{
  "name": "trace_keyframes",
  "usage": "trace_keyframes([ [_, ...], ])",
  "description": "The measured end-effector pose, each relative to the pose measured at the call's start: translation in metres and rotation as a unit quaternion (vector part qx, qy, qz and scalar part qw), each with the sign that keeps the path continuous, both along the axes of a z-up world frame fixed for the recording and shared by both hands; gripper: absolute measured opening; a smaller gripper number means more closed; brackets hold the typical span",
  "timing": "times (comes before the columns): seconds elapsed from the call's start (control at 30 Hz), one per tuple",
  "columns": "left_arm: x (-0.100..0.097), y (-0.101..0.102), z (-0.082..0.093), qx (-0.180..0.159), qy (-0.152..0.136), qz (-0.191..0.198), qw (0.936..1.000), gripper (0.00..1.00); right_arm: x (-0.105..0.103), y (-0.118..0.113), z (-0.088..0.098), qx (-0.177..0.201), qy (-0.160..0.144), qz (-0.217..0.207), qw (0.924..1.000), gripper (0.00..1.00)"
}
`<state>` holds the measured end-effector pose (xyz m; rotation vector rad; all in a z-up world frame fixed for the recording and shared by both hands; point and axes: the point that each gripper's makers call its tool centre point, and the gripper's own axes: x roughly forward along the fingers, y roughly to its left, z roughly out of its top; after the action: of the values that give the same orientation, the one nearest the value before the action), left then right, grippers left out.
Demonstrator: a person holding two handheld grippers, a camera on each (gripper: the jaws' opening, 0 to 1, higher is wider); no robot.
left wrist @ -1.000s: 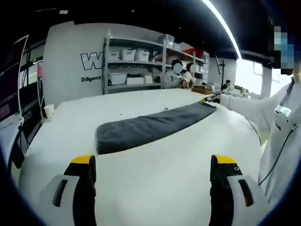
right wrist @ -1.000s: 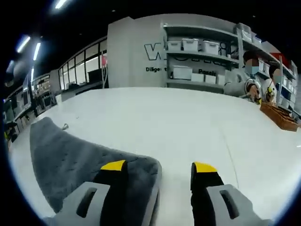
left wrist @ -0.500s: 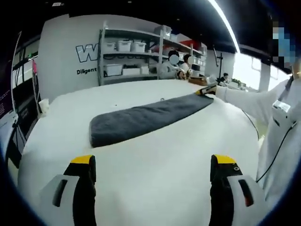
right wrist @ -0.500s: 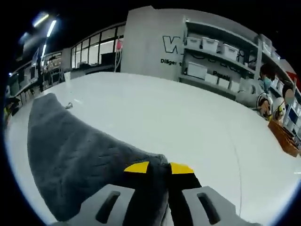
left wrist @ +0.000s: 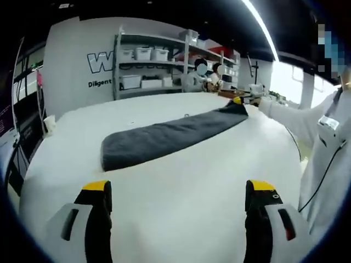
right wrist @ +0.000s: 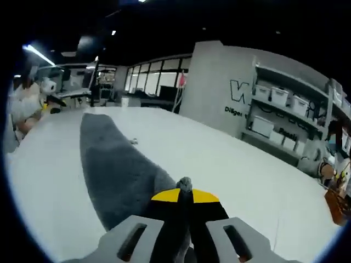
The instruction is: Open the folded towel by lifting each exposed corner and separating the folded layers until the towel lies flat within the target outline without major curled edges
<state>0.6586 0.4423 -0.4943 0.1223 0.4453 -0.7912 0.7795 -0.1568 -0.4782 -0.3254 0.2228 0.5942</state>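
A dark grey towel, folded into a long narrow strip, lies slantwise across the white table. My left gripper hovers open well short of the towel's near end, nothing between its yellow-tipped fingers. At the towel's far end my right gripper pinches a corner, which is raised a little off the table. In the right gripper view the right gripper is shut on that corner, a grey tuft poking up between the tips, and the towel stretches away to the upper left.
A small metal bit lies on the table beside the towel. A white-sleeved arm reaches along the table's right side. Shelves with white bins, seated people and a white cup are beyond the table.
My right gripper has gone from open beside the towel's corner to shut on it, then lifted the corner and swung its view. The left gripper stayed open; its view shifted slightly.
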Motion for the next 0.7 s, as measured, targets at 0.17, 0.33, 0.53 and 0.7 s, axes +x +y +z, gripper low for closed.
trace_keyframes([
  [0.17, -0.008, -0.013, 0.006, -0.005, -0.009, -0.015, 0.9998, 1.0, -0.064, 0.029, 0.007, 0.001, -0.01, 0.084, 0.9964, 0.0],
  [0.33, -0.022, -0.021, 0.011, -0.011, -0.02, -0.032, 0.9992, 1.0, -0.121, 0.042, 0.001, 0.005, 0.0, 0.121, 0.9927, 0.0],
  [0.53, -0.041, -0.029, 0.018, -0.015, -0.032, -0.057, 0.9977, 1.0, -0.181, 0.038, -0.023, 0.016, 0.015, 0.117, 0.9929, 0.0],
  [0.7, -0.053, -0.039, 0.018, -0.013, -0.04, -0.077, 0.9961, 1.0, -0.208, 0.027, -0.055, 0.002, 0.034, 0.074, 0.9967, 0.0],
])
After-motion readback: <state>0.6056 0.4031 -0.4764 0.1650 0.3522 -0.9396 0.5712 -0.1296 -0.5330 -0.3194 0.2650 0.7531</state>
